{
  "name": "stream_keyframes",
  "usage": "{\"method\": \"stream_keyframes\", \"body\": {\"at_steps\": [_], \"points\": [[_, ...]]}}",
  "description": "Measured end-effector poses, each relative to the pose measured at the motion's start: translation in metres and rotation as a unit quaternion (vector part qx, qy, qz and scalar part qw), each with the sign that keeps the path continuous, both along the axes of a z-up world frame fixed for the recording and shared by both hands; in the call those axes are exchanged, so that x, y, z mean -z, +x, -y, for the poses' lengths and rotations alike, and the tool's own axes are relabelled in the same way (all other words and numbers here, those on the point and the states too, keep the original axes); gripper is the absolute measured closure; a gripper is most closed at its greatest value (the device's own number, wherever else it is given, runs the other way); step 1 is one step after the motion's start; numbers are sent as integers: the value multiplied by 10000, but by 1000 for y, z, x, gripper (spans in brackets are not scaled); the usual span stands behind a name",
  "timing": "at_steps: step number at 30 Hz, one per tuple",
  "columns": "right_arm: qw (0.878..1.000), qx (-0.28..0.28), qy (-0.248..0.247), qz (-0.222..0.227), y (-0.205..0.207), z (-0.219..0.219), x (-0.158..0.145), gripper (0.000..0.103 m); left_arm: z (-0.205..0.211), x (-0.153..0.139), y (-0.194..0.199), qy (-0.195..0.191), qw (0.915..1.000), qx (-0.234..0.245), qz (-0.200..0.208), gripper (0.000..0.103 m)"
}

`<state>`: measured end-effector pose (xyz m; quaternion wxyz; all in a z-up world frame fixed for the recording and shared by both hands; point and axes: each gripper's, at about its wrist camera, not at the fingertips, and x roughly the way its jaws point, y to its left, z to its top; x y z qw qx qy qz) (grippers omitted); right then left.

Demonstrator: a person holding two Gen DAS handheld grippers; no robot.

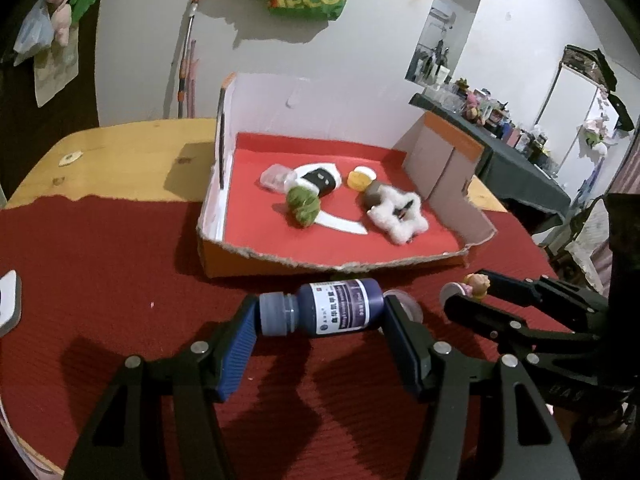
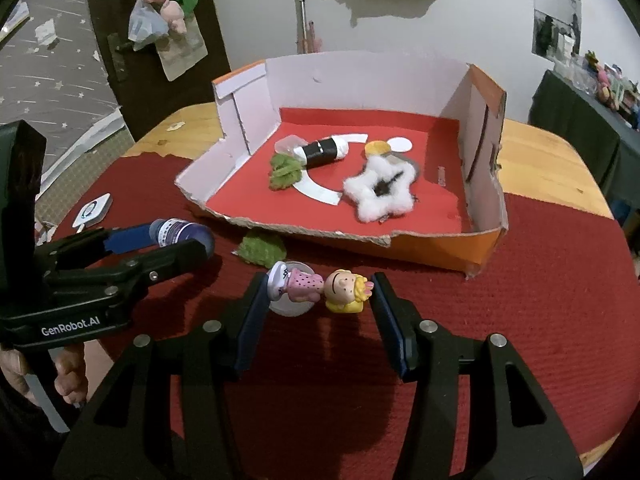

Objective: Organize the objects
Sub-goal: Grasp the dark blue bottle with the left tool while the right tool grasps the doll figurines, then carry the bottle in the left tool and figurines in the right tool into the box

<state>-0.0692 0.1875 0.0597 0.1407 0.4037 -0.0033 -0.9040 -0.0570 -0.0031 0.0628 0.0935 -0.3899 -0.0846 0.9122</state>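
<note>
In my left tongs [image 1: 320, 316] I have the dark blue bottle [image 1: 332, 308] clamped end to end — one pad on its cap, the other on its base — so its long axis runs crosswise, left to right, between the fingers and clear above the red mat [image 1: 100, 260] on the desk [image 1: 120, 148]. Straight beyond it, on the far side, sits the torn cardboard box [image 1: 224, 256], its low ragged near edge facing me; inside lie a green fuzzy ball [image 1: 303, 205], a black-and-white roll [image 1: 318, 178] and a white fluffy star [image 1: 396, 216]. Further right, my right tongs [image 2: 318, 292] grip the little blonde figurine [image 2: 320, 290] the same way, base on the left pad and yellow head on the right, lying crosswise too. A second green fuzzy piece [image 2: 260, 248] rests on the mat just in front of the box, between the two tongs and the near edge. As I judge it, both loads must go forward over that low edge into the box; the figurine faces the emptier right part of the red floor, while the bottle faces the left part, short of the green ball — each hand is nearer its own side.
</note>
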Motion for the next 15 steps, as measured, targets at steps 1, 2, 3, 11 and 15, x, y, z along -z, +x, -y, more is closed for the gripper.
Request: {"method": "stream_keyframes", "body": {"at_steps": [1,2,3,11,15], "points": [[10000,-9,-6,-20,0,0,-2,53,-1,-3,-1,-12,10000,15,-32,39],[10000,-22,-16,-40,0,0,-4,53,-1,-5,-1,-23,10000,23,-54,39],[10000,-29,-16,-57,0,0,-6,53,-1,-7,-3,-37,10000,31,-76,39],[9999,-67,-58,-122,-9,-4,-19,53,-8,-17,-19,-135,9997,184,-130,39],[9999,-103,-96,-95,-20,-8,-25,53,-11,-18,-31,-164,9995,243,-93,39]]}}
